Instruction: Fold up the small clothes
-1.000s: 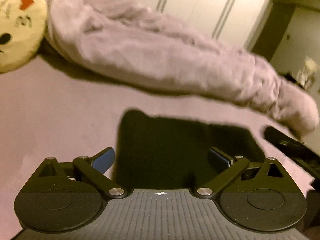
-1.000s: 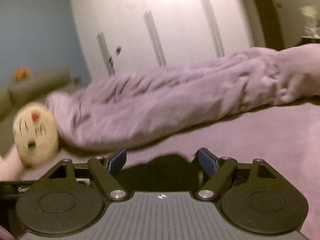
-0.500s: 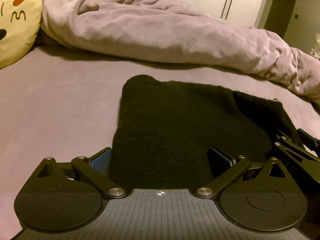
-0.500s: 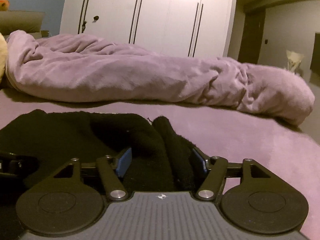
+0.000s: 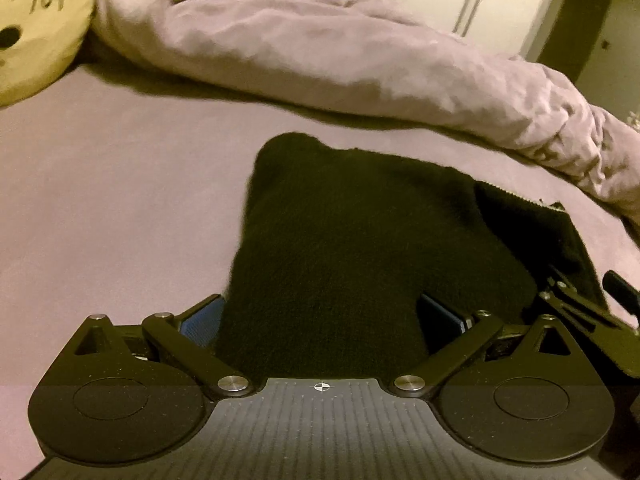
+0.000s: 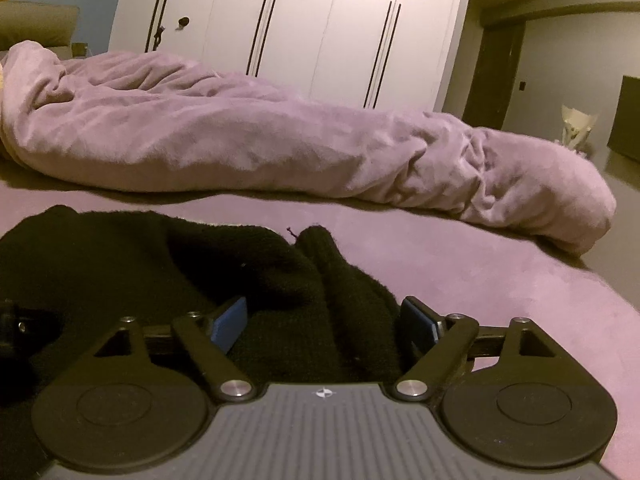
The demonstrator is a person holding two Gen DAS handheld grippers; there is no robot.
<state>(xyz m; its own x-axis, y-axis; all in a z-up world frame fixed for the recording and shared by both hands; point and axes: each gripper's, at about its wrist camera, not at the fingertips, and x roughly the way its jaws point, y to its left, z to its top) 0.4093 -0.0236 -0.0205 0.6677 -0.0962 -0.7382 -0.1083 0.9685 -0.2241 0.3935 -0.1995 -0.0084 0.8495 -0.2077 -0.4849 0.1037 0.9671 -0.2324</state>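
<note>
A black knitted garment (image 5: 360,232) lies flat on the purple bed sheet (image 5: 100,200). My left gripper (image 5: 320,316) stands open low over its near edge, and the cloth fills the gap between the blue pads (image 5: 200,316). In the right wrist view the garment (image 6: 120,264) has a bunched, rolled part at its right end. My right gripper (image 6: 324,320) straddles that part. Its jaws are opening, with the cloth between them and not pinched. The right gripper's linkage (image 5: 580,312) shows at the left view's right edge.
A crumpled lilac blanket (image 6: 240,148) runs across the bed behind the garment. A yellow face cushion (image 5: 28,28) lies at the far left. White wardrobe doors (image 6: 320,40) stand beyond. Bare sheet (image 6: 500,280) extends to the right of the garment.
Both grippers have sunk onto the black garment, which now fills the gaps between their fingers. The right view has rolled level, and its jaws stand wider than half a second ago.
</note>
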